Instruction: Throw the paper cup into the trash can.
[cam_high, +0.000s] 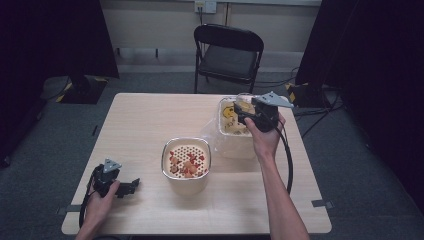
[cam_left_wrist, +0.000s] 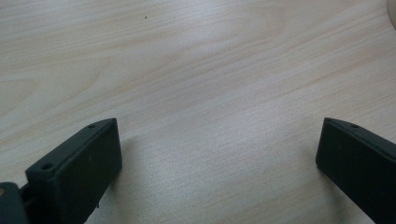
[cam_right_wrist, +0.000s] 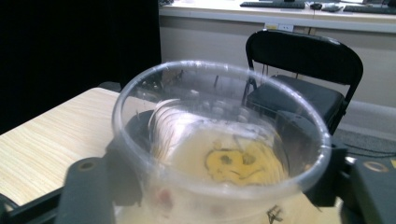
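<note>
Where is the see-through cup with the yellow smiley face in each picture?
High view: the clear cup is at the table's far right, by the right gripper.
Left gripper view: bare wooden table fills the frame.
Right gripper view: cup at centre, between the black fingers.
Shared landmark: the black folding chair.

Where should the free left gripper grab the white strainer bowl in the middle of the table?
Likely the near-left rim of the white strainer bowl, from above. It stands upright with an open top, and the left gripper, jaws open, lies on that side. The walls look too wide to span.
</note>
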